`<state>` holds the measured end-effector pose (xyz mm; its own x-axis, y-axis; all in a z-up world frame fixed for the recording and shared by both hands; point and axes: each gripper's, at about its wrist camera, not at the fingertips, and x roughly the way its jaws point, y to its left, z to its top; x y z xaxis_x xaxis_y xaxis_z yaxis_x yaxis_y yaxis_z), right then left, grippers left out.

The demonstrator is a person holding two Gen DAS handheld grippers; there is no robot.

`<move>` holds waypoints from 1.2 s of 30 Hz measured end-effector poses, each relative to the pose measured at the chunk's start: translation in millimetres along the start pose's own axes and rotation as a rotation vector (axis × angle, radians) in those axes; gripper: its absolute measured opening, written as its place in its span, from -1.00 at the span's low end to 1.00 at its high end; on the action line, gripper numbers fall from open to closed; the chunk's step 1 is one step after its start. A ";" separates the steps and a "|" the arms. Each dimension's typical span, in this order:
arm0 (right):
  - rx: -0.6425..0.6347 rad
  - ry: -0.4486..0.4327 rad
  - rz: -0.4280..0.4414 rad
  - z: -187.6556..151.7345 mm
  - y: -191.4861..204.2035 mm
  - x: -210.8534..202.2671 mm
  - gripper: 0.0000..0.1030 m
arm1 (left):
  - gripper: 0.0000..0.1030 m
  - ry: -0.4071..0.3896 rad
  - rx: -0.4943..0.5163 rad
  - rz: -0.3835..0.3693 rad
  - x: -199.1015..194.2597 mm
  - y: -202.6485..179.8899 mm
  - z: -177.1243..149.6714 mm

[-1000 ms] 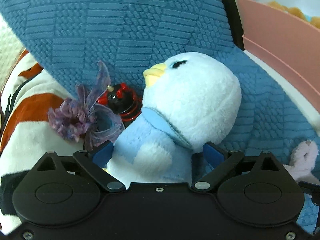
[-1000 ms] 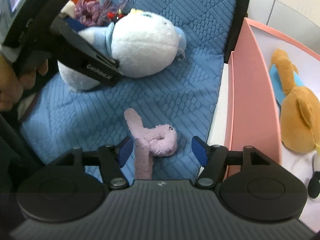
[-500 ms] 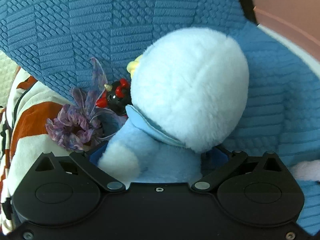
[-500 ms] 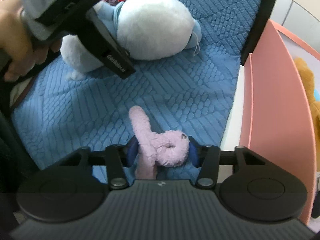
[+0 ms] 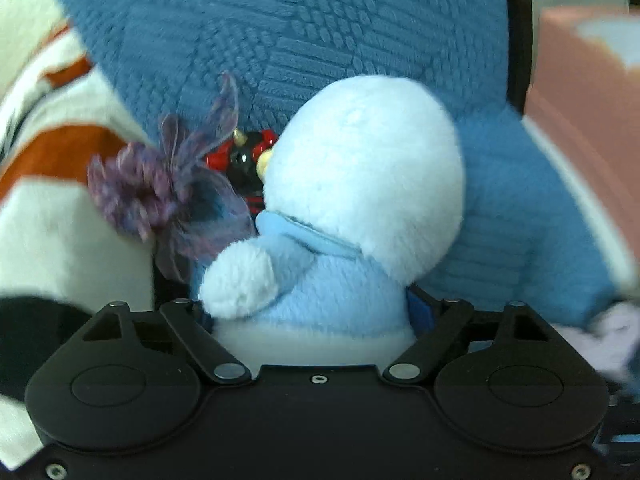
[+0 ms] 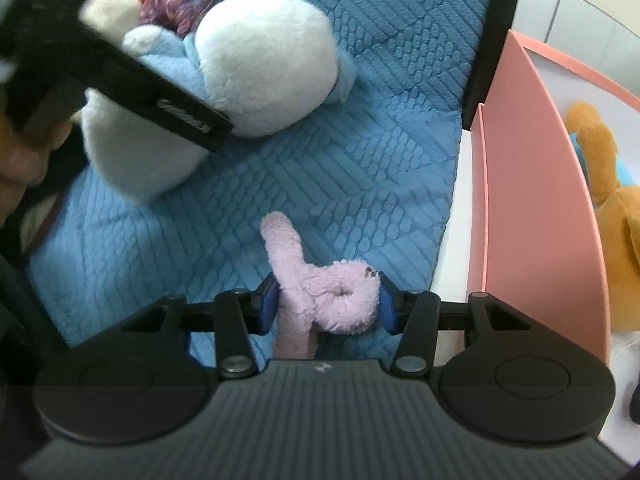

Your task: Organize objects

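Observation:
My left gripper (image 5: 312,316) is shut on the body of a light blue penguin plush (image 5: 360,184), seen from behind against the blue quilted cushion (image 5: 320,32). The plush also shows in the right wrist view (image 6: 256,68) with the left gripper clamped on it. My right gripper (image 6: 326,306) is shut on a small pink plush toy (image 6: 324,284) that lies low over the blue cushion (image 6: 360,160).
A purple frilly flower piece (image 5: 160,188) and a red-and-black toy (image 5: 244,160) sit beside the penguin. A white and orange plush (image 5: 48,200) lies at the left. A pink box (image 6: 532,208) at the right holds an orange plush (image 6: 612,208).
My right gripper has closed on the pink plush toy. My left gripper has tightened on the penguin and lifted and turned it, so its face now points away.

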<state>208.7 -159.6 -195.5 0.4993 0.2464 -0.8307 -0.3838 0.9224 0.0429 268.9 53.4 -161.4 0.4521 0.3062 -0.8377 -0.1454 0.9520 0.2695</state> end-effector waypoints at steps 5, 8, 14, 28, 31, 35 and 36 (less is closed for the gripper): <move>0.028 -0.006 -0.003 -0.3 0.2 -3.7 0.01 | 0.60 0.019 -0.159 -0.080 -21.5 5.7 -17.6; 0.059 -0.008 0.002 -1.6 -0.9 -7.2 0.01 | 0.60 0.030 -0.234 -0.105 -33.3 7.4 -29.6; 0.095 -0.013 -0.024 -6.0 -1.2 -13.5 0.01 | 0.63 0.059 -0.362 -0.150 -52.9 10.3 -60.3; 0.153 0.033 -0.036 -10.3 0.3 -1.6 0.01 | 0.78 0.123 -0.382 -0.222 -36.1 11.0 -62.8; 0.156 0.032 -0.043 -8.7 1.4 -0.1 0.01 | 0.78 0.148 -0.395 -0.239 -27.6 11.0 -63.5; 0.201 0.035 -0.049 -9.0 1.6 -0.4 -0.01 | 0.75 0.180 -0.413 -0.267 -19.1 12.2 -65.6; 0.208 0.036 -0.050 -9.4 2.6 -0.6 -0.01 | 0.73 0.177 -0.417 -0.270 -19.0 12.9 -65.6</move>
<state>200.1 -160.2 -200.1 0.4843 0.1912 -0.8537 -0.1888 0.9757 0.1114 200.7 59.9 -173.2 0.3716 0.0115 -0.9283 -0.3985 0.9051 -0.1483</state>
